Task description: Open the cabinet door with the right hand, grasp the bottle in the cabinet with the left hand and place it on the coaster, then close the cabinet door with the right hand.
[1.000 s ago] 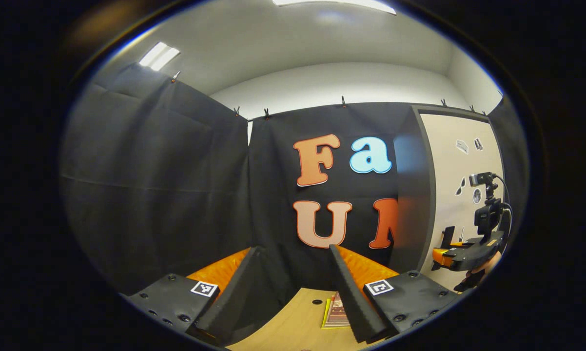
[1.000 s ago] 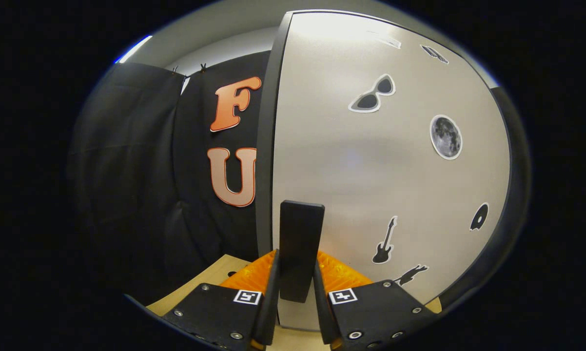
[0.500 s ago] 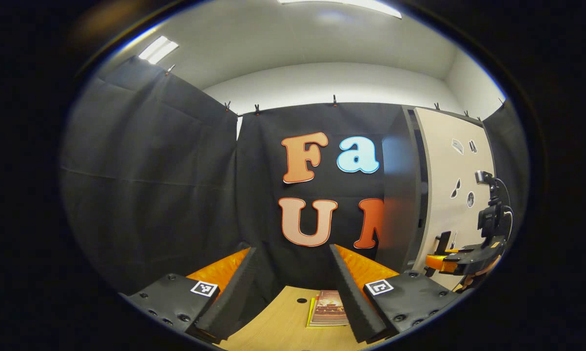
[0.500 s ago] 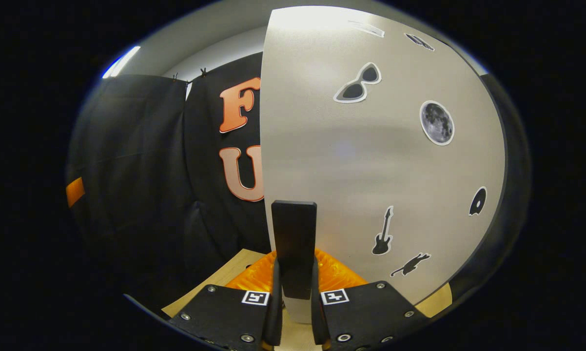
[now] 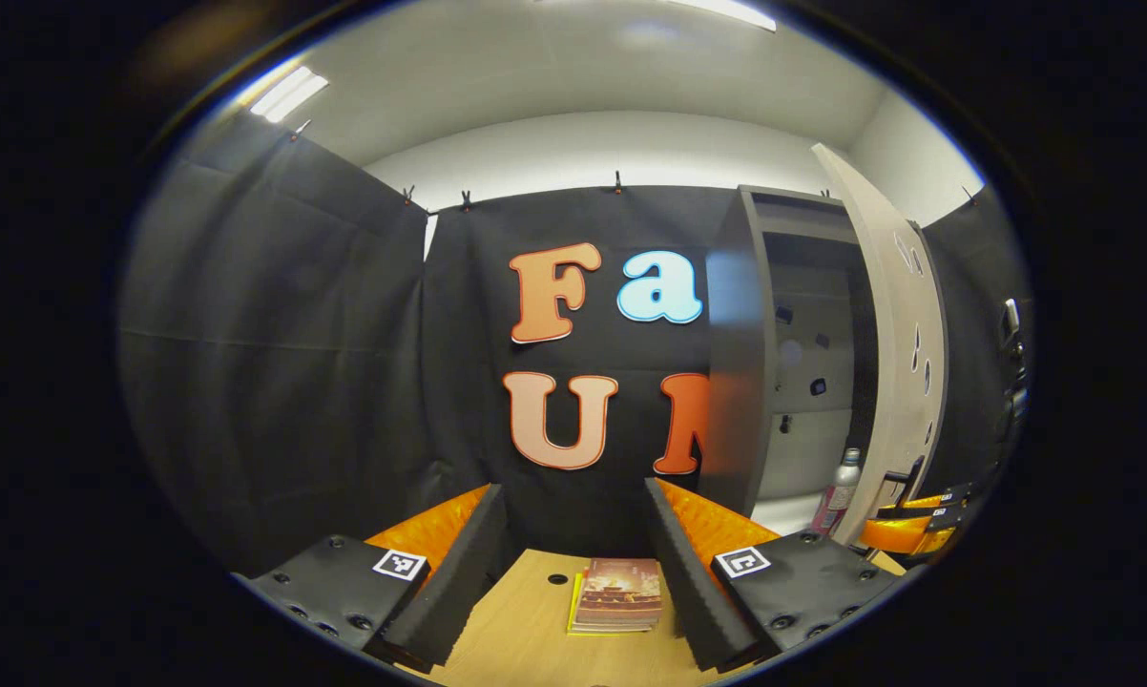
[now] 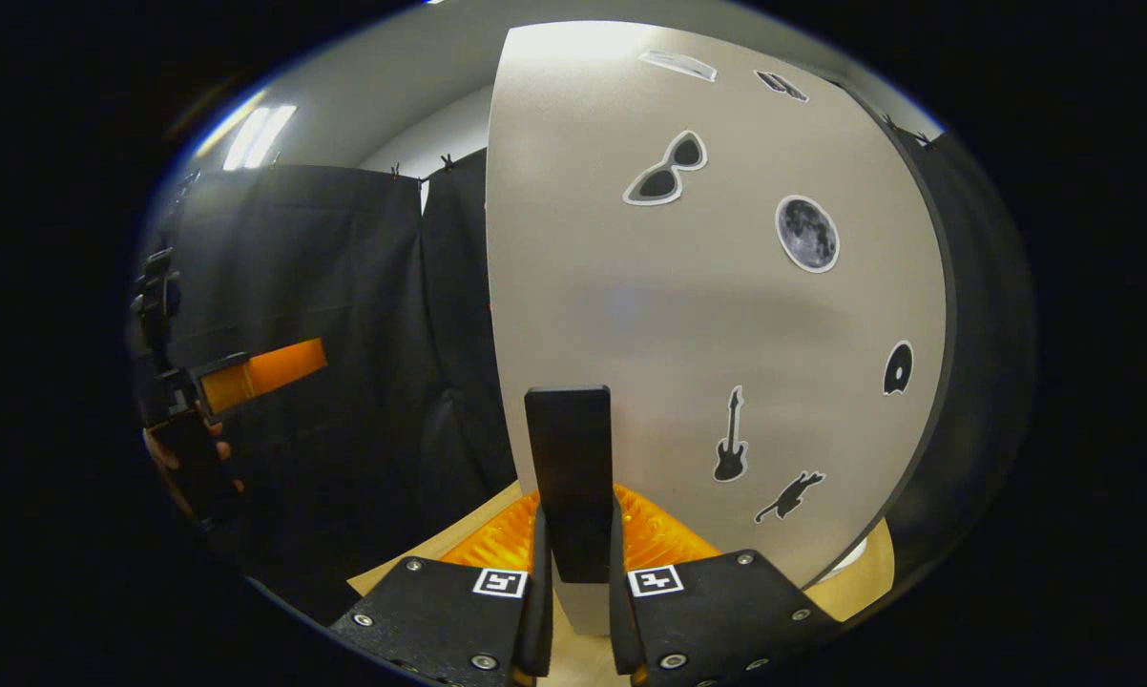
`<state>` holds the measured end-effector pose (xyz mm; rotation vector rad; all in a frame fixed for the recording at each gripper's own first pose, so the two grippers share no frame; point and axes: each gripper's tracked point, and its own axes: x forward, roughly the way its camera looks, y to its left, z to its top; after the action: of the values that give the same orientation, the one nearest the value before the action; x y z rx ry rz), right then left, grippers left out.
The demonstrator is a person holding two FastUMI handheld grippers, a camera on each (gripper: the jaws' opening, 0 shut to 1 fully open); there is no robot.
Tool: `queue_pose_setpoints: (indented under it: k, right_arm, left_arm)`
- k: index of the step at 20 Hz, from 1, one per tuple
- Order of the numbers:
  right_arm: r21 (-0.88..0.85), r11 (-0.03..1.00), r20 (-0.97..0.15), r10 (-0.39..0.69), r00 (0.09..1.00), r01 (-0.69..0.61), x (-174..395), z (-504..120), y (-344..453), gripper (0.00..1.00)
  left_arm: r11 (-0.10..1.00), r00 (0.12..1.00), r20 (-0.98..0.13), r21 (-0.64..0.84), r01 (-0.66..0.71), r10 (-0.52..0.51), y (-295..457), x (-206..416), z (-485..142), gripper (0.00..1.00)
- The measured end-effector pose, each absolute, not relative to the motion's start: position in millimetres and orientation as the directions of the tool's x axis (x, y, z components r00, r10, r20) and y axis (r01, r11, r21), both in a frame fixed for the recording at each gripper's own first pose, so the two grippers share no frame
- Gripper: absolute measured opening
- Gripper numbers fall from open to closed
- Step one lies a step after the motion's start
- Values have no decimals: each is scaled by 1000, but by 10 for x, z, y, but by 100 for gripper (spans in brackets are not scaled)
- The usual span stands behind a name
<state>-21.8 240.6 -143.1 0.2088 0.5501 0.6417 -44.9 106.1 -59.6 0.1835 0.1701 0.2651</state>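
The tall grey cabinet [image 5: 740,382] stands at the right of the left gripper view, its pale door [image 5: 893,363] swung well out. A clear bottle [image 5: 839,489] with a pink label stands upright on the cabinet floor, just inside the door. My left gripper [image 5: 572,491] is open with nothing in it, well short of the cabinet. Below it, a flat square coaster [image 5: 619,593] with a brown picture lies on the wooden table [image 5: 516,639]. My right gripper [image 6: 575,520] is shut on the door's black upright handle [image 6: 568,448]; it also appears at the door's edge [image 5: 903,527].
The door [image 6: 726,305] carries small stickers and blocks what lies behind it in the right gripper view. To its left, the left gripper [image 6: 259,370] and the hand [image 6: 168,453] holding it hang in front of the black cloth wall.
The right gripper has pulled the door from nearly closed to wide open, uncovering the cabinet's inside and the bottle. The left gripper's view has turned towards the cabinet; its jaws stay open.
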Motion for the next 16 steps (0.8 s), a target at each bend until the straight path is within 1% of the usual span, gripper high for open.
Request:
queue_pose_setpoints:
  k: [1,4,8,9,10,11,12,13,15,16]
  right_arm:
    - [358,775,-408,632,659,-521,-321,-1380,2331,24]
    - [387,737,-385,675,629,-554,-354,-1370,2294,24]
    - [423,708,-341,703,624,-566,-383,-1365,2192,24]
    - [431,707,-337,703,627,-561,-409,-1347,2156,24]
    - [426,710,-335,699,631,-560,-419,-1347,2119,21]
    - [420,717,-334,693,639,-557,-427,-1337,2079,21]
    - [414,723,-331,685,649,-552,-432,-1333,2044,24]
    - [418,729,-328,678,658,-542,-453,-1326,2008,24]
    - [427,740,-321,661,678,-519,-463,-1316,1940,24]
    - [428,748,-318,650,690,-508,-463,-1311,1912,24]
  left_arm:
    - [953,954,-148,196,-229,260,967,-400,-633,94]
    - [968,963,-176,181,-173,205,669,-234,-792,96]
    - [980,971,-194,167,-106,138,258,-17,-953,96]
    - [984,973,-203,159,-79,111,124,36,-1009,96]
    - [987,974,-208,151,-54,85,-1,87,-1052,92]
    - [989,975,-213,145,-33,64,-118,158,-1102,94]
    - [990,974,-222,138,-11,42,-242,231,-1176,96]
    - [991,973,-230,130,11,19,-366,299,-1234,96]
    - [992,970,-243,113,54,-25,-646,411,-1368,92]
    - [992,967,-249,104,77,-49,-794,457,-1435,92]
